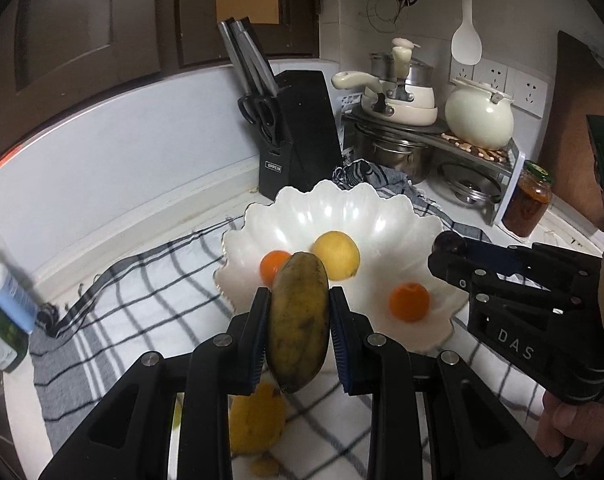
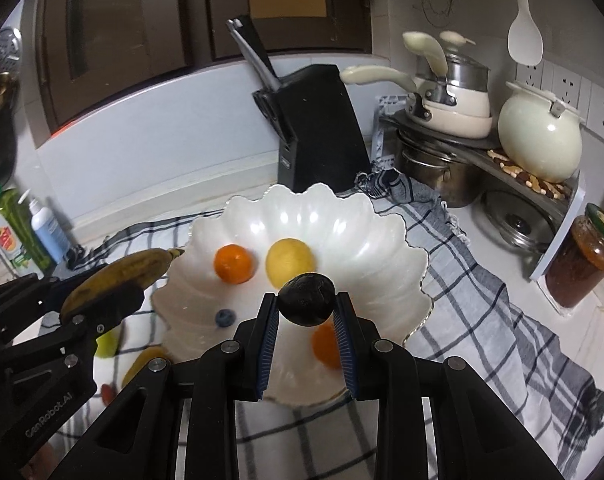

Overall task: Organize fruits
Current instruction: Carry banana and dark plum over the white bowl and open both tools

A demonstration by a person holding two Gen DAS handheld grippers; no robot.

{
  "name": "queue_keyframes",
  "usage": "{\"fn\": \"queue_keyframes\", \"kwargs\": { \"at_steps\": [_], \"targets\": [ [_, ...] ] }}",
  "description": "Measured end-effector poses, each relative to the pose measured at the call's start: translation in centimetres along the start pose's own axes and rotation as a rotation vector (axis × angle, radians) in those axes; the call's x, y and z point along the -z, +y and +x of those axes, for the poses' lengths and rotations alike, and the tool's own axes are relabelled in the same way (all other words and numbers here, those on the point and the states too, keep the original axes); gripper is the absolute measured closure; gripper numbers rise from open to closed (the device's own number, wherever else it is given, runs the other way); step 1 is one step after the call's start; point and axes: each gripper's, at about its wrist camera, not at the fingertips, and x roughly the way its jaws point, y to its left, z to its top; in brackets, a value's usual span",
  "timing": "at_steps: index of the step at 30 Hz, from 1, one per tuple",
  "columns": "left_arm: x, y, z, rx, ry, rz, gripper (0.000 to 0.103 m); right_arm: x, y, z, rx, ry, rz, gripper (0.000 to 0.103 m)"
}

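Observation:
A white scalloped bowl sits on a checked cloth. Two oranges, a yellow round fruit and a blueberry lie in it. My left gripper is shut on a brown-spotted banana, held above the bowl's near left rim. My right gripper is shut on a dark plum over the bowl's near side. A yellow fruit lies on the cloth under the left gripper.
Behind the bowl stands a black knife block. At the back right, pots and a cream kettle sit on a metal rack, with a jar beside it. Bottles stand at the left. Small loose fruits lie left of the bowl.

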Motion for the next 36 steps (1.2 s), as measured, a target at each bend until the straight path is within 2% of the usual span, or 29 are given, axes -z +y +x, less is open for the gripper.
{"fn": "queue_keyframes", "kwargs": {
  "at_steps": [13, 24, 25, 28, 29, 31, 36],
  "targets": [
    [-0.6, -0.2, 6.8, 0.011, 0.083, -0.007, 0.074, -0.4, -2.5, 6.0, 0.01, 0.083, 0.03, 0.073],
    [-0.1, -0.7, 8.3, 0.0, 0.126, -0.012, 0.073, 0.0, -3.2, 7.1, 0.018, 0.093, 0.027, 0.07],
    [-0.2, -0.7, 8.2, -0.005, 0.122, -0.01, 0.068, 0.0, -3.2, 7.0, 0.026, 0.088, 0.027, 0.063],
    [-0.3, -0.6, 7.4, -0.045, 0.092, -0.011, 0.042, -0.2, -3.3, 6.1, 0.071, 0.057, 0.025, 0.036],
    [-0.3, -0.6, 7.1, -0.057, 0.085, -0.012, 0.039, -0.2, -3.2, 5.7, 0.09, 0.041, 0.019, 0.029],
    [-0.4, -0.4, 6.7, -0.074, 0.08, -0.01, 0.039, -0.4, -3.1, 5.0, 0.117, 0.02, 0.013, 0.023],
    [-0.6, 0.2, 5.1, -0.111, 0.064, -0.025, 0.023, -1.1, -2.6, 3.2, 0.146, -0.012, 0.007, 0.012]
  ]
}}
